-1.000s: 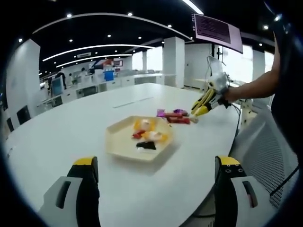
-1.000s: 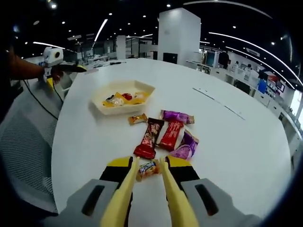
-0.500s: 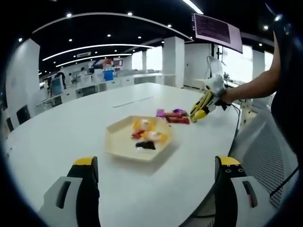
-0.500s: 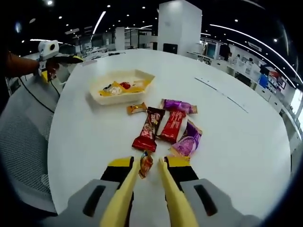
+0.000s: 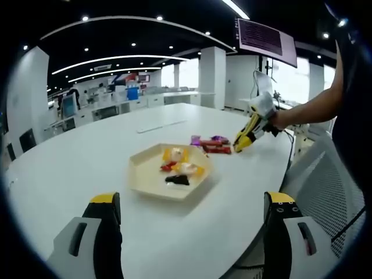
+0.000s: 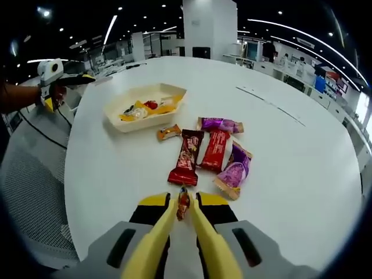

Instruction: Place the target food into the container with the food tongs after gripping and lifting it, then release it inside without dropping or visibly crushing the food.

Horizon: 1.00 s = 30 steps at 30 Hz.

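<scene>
Now the right tool (image 6: 185, 204) pinches a small candy (image 6: 183, 202) above the table (image 6: 116, 174).

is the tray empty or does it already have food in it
Not empty: the tray already holds several wrapped snacks, seen piled inside its rim.

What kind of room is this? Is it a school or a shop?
Most likely a big open office. A large white table stands in front, rows of desks with people run along the back, a screen hangs overhead, and the ceiling has long strip lights.
</scene>
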Motion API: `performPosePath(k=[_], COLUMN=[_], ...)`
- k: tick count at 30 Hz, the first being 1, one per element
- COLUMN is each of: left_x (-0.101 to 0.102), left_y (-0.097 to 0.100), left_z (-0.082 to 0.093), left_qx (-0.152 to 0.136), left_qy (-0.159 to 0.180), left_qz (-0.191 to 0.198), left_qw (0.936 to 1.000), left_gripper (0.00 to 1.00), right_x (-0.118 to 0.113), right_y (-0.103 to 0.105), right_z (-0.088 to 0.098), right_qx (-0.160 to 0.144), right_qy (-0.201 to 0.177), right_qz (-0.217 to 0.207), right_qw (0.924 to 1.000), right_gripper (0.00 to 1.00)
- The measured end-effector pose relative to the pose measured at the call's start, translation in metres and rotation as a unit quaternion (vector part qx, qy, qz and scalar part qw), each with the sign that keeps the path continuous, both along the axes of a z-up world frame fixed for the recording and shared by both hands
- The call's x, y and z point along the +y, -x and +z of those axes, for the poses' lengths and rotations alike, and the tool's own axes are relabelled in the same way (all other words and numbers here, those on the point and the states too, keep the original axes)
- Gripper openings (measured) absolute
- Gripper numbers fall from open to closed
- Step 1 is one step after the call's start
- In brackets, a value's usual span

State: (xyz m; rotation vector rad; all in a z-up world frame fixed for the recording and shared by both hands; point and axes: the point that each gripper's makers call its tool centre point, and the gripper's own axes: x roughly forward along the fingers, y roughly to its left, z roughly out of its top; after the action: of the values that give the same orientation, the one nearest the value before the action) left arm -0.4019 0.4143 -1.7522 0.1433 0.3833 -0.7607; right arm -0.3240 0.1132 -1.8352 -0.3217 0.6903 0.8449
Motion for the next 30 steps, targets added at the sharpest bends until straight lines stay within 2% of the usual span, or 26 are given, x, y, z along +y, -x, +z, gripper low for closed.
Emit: performPosePath(k=[4,7,8,16,24,25,30], left_x=[0.0,0.0,-0.001,-0.002,0.001,0.001,0.002], left_y=[0.0,0.0,0.001,0.002,0.0,0.0,-0.002], left_z=[0.0,0.0,0.001,0.0,0.004,0.004,0.007], left_qx=[0.0,-0.001,0.0,0.001,-0.007,-0.007,-0.011], left_qy=[0.0,-0.002,-0.001,0.0,0.005,0.005,0.01], left_qz=[0.0,-0.001,-0.001,-0.005,0.001,0.001,0.007], left_qw=[1.0,1.0,1.0,1.0,1.0,1.0,0.9999], left_gripper=[0.99,0.99,0.99,0.99,0.99,0.99,0.99], right_x=[-0.001,-0.007,-0.008,-0.02,-0.036,-0.038,-0.042], right_y=[0.002,-0.003,-0.004,-0.017,-0.035,-0.039,-0.048], right_z=[0.001,0.007,0.011,0.035,0.069,0.073,0.093], right_qx=[0.01,0.007,0.012,-0.01,-0.039,-0.048,-0.058], right_qy=[-0.005,-0.009,-0.025,-0.015,0.003,0.003,-0.007], right_qz=[-0.005,-0.02,-0.029,-0.031,-0.026,-0.029,-0.04], right_qw=[0.9999,0.9997,0.9992,0.9994,0.9989,0.9984,0.9975], right_gripper=[0.16,0.16,0.16,0.17,0.17,0.17,0.17])
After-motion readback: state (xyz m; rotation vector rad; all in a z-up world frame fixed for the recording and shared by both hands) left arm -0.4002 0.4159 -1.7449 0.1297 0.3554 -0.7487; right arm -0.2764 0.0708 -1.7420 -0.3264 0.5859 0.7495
